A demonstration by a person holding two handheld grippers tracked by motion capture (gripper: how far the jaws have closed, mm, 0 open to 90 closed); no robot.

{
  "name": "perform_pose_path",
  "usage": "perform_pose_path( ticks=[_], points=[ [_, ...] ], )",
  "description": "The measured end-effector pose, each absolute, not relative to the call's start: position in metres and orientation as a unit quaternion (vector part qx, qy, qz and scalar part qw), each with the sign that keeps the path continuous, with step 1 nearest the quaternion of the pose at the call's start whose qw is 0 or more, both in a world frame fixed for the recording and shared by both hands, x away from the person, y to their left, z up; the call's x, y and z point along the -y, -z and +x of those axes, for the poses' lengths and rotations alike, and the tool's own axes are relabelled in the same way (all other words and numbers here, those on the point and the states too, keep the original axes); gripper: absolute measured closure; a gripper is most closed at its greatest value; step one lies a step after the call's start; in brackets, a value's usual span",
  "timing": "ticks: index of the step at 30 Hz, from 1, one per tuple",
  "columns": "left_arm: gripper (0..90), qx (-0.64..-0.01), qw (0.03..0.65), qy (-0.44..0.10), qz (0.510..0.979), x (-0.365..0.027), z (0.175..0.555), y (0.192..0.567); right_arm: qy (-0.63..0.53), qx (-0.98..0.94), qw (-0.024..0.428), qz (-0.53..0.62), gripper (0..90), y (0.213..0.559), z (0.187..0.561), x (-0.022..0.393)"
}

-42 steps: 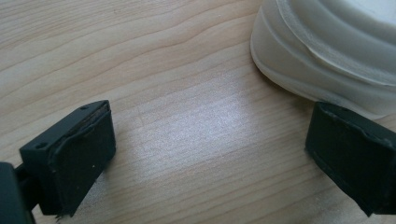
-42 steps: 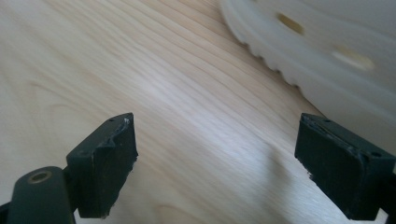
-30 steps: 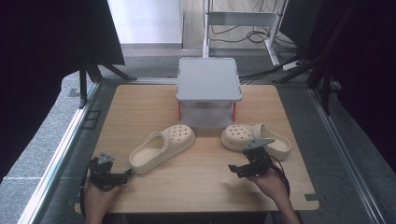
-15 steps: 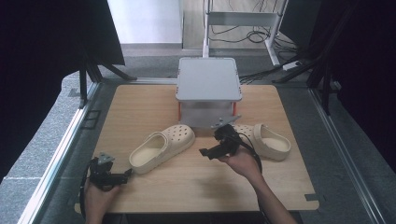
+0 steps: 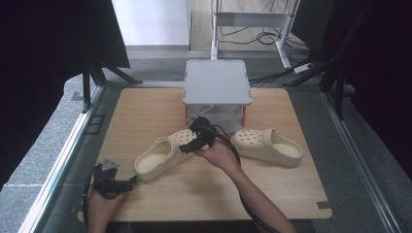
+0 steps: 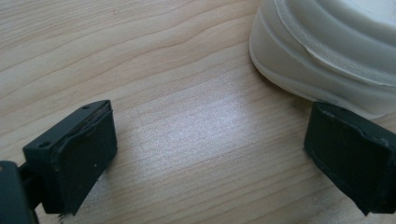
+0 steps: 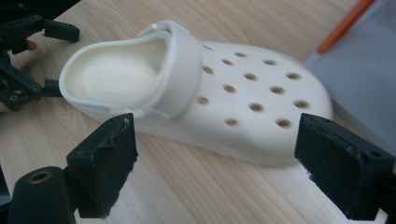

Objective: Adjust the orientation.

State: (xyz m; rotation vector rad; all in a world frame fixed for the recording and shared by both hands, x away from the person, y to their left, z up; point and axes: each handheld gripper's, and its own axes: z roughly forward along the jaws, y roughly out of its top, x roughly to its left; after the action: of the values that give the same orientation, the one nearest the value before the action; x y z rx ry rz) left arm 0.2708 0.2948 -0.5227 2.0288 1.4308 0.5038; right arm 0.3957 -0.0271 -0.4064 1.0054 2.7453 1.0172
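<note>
Two cream clogs with holes lie on the wooden table (image 5: 145,107). The left clog (image 5: 165,155) lies slantwise at the middle; the right clog (image 5: 267,145) lies to its right. My right gripper (image 5: 195,135) hovers over the left clog's toe, open; in the right gripper view the clog (image 7: 224,93) lies just beyond the spread jaws of that gripper (image 7: 215,172), untouched. My left gripper (image 5: 132,180) rests low at the front left, open, by the clog's heel. In the left gripper view bare wood lies between the jaws of this gripper (image 6: 210,154), with the heel (image 6: 327,56) at the upper right.
A grey lidded box (image 5: 217,87) with orange trim stands at the back middle, right behind the left clog's toe; its edge (image 7: 364,70) shows in the right gripper view. The left gripper (image 7: 28,56) shows beyond the clog's heel. Metal rails border the table.
My right gripper has moved left and a little up, from the front of the right clog across to the toe of the left clog. The left gripper and both clogs have stayed put.
</note>
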Motion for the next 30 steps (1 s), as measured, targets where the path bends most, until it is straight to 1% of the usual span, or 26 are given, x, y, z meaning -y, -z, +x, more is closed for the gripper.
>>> perform_pose_path(
  ticks=[5, 8, 13, 14, 16, 17, 18, 20, 22, 23, 27, 29, 30],
  points=[
    [2.5, -0.538, 0.3, -0.19, 0.764, -0.295, 0.271, 0.523, -0.314, -0.892, 0.026, 0.322, 12.8, 0.408, 0.401, 0.002],
    [2.6, -0.539, 0.3, -0.19, 0.764, -0.295, 0.271, 0.523, -0.308, -0.893, 0.025, 0.328, 14.8, 0.41, 0.406, -0.009],
    [2.6, -0.538, 0.3, -0.19, 0.764, -0.295, 0.271, 0.523, -0.297, -0.9, 0.021, 0.319, 30.5, 0.412, 0.411, -0.028],
    [2.6, -0.538, 0.3, -0.189, 0.764, -0.295, 0.271, 0.523, -0.292, -0.902, 0.019, 0.318, 31.6, 0.413, 0.412, -0.032],
    [2.6, -0.538, 0.3, -0.189, 0.765, -0.295, 0.271, 0.523, -0.277, -0.908, 0.017, 0.314, 38.5, 0.413, 0.412, -0.04],
    [2.6, -0.538, 0.3, -0.19, 0.765, -0.295, 0.271, 0.523, -0.266, -0.912, 0.018, 0.312, 40.4, 0.414, 0.411, -0.044],
    [2.6, -0.538, 0.3, -0.19, 0.765, -0.295, 0.271, 0.523, -0.252, -0.916, 0.023, 0.31, 44.6, 0.415, 0.411, -0.048],
    [2.6, -0.538, 0.301, -0.189, 0.764, -0.295, 0.271, 0.523, -0.227, -0.925, 0.051, 0.301, 52.3, 0.416, 0.41, -0.053],
    [2.6, -0.537, 0.301, -0.189, 0.765, -0.295, 0.271, 0.523, -0.216, -0.929, 0.054, 0.295, 53.9, 0.416, 0.412, -0.054],
    [2.6, -0.537, 0.301, -0.189, 0.765, -0.295, 0.271, 0.523, -0.213, -0.932, 0.055, 0.288, 56.7, 0.415, 0.412, -0.055],
    [2.6, -0.537, 0.301, -0.189, 0.765, -0.295, 0.271, 0.523, -0.191, -0.942, 0.082, 0.263, 73.6, 0.406, 0.406, -0.056],
    [2.6, -0.537, 0.301, -0.189, 0.765, -0.295, 0.271, 0.523, -0.177, -0.948, 0.093, 0.249, 75.4, 0.402, 0.406, -0.052],
    [2.6, -0.537, 0.302, -0.189, 0.765, -0.295, 0.271, 0.523, -0.176, -0.95, 0.091, 0.243, 76.2, 0.4, 0.406, -0.05]
  ],
)
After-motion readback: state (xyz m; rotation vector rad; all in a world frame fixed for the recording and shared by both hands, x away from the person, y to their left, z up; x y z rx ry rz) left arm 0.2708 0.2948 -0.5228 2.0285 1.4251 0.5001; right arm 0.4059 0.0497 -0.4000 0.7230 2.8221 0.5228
